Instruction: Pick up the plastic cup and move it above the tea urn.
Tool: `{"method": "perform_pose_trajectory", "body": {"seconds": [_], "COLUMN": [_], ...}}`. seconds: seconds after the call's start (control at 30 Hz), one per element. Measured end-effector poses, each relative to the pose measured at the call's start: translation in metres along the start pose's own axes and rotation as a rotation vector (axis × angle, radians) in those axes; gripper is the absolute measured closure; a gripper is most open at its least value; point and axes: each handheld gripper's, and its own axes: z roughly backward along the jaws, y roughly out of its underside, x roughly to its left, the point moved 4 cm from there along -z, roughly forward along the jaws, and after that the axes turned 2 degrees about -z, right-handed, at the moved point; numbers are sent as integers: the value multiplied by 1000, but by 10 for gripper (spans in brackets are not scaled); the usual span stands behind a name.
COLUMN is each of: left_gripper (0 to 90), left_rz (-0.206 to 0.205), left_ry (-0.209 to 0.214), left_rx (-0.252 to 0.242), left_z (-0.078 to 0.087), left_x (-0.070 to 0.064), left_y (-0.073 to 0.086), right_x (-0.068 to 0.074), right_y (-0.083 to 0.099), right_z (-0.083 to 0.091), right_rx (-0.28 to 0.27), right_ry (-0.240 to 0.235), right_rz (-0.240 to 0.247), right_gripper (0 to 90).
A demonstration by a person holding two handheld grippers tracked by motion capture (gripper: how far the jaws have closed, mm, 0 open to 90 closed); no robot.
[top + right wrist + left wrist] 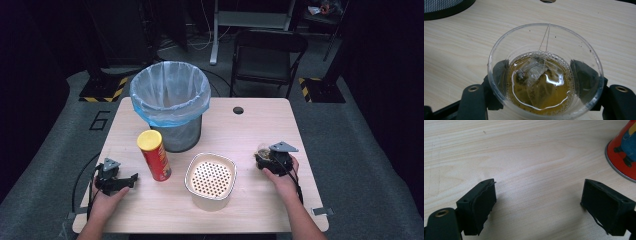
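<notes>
step: right gripper jaws clamped round clear plastic cup of tea with teabag, on desk | left gripper jaws spread, empty | next, I'd guess: lift level, strain over white perforated bowl

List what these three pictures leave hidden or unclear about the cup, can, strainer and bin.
- Bin: contents, high view, blocked by its liner.
- Strainer: underneath, high view, hidden by its perforated top.
- Can: cut off by the left gripper view's edge.
- Cup: base, right gripper view, hidden by tea and teabag.
</notes>
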Motion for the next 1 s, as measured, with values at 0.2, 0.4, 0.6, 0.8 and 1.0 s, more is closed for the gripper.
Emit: {"method": "perform_pose_trajectory", "body": {"seconds": [0.2, 0.4, 0.6, 0.8, 1.0], "left_gripper": [121, 121, 121, 121, 121], "left_rz": [1, 0, 0, 1, 1], "left_ry": [0, 0, 0, 0, 0], "left_rx": [-3, 0, 0, -1, -6], "left_z": [0, 0, 0, 0, 0], "left_x": [0, 0, 0, 0, 0], "left_y": [0, 0, 0, 0, 0], "right_x": [0, 2, 4, 5, 5], "right_y": [0, 0, 0, 0, 0], "right_z": [1, 2, 2, 3, 5], "right_rx": [-3, 0, 4, -2, 1], "right_ry": [-11, -25, -29, -35, -37], "right_rz": [17, 37, 33, 52, 63], "right_gripper": [347, 339, 316, 302, 308]}}
